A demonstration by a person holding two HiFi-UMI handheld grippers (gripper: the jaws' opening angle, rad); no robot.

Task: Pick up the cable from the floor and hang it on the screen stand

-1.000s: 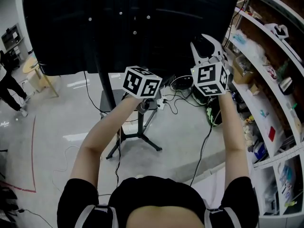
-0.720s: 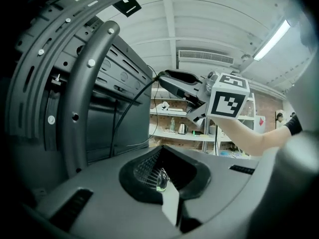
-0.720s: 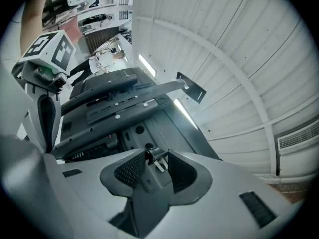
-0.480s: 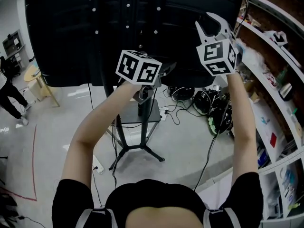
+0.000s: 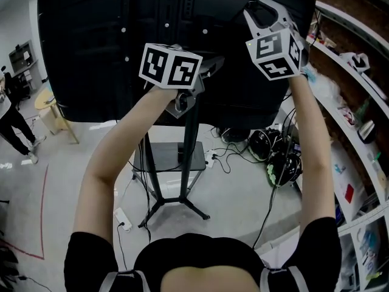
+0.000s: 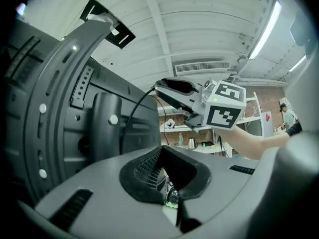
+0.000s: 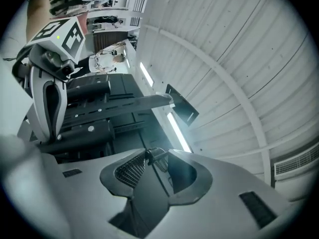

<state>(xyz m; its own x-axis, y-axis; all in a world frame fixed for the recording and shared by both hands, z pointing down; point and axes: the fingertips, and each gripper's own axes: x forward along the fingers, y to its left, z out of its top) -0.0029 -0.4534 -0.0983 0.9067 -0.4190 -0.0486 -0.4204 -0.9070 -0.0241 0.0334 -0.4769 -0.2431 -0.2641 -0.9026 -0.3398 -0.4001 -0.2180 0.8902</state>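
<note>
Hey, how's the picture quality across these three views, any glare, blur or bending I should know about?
Head view: the screen reads near black, and the shelves bow at the edge. Left gripper view: the ceiling lamp flares; the cable is crisp, the near jaws soft. Right gripper view: a light strip glares behind the jaws, with dark corners.

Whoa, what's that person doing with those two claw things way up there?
A person holds a claw in each hand, both raised to the back of a big black screen. A thin black cable runs from the right claw toward the left claw, and each claw seems to pinch it. The stand is right beside them. The cable does not look hung on it yet.
</note>
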